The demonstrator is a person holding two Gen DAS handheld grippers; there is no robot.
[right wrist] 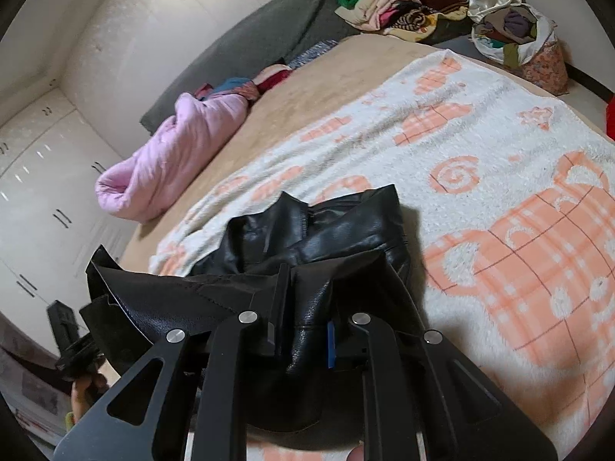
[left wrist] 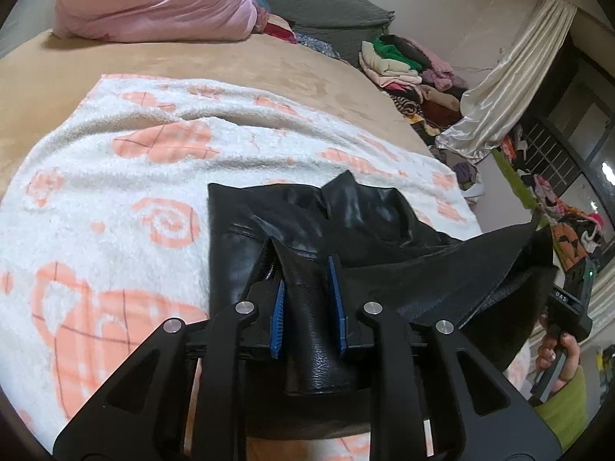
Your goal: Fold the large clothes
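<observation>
On the tan bed (left wrist: 269,65), a white fleece blanket with peach hearts and swirls (left wrist: 115,176) covers the near half and serves as the folding surface. Beyond the blanket's far edge sits a rolled pink quilt (left wrist: 153,0), and past the blanket's far right corner lies a heap of mixed clothes (left wrist: 407,65). On the blanket's near side lies the black leather garment (left wrist: 307,215), partly doubled over, its far portion resting flat while its near edge is lifted off the blanket.

The left gripper (left wrist: 307,288) is nearly closed, its blue pads pinching a fold of that leather. The right gripper (right wrist: 303,326) is likewise almost shut on another bunch of the same edge, with the stretch between the two hanging slack.

The step appears to be carrying the near edge over the part lying on the blanket. To do it well, both grips should stay at equal height and draw apart enough to take up the slack, so the stiff leather lands square, with its edge aligned, before either pinch is eased.
</observation>
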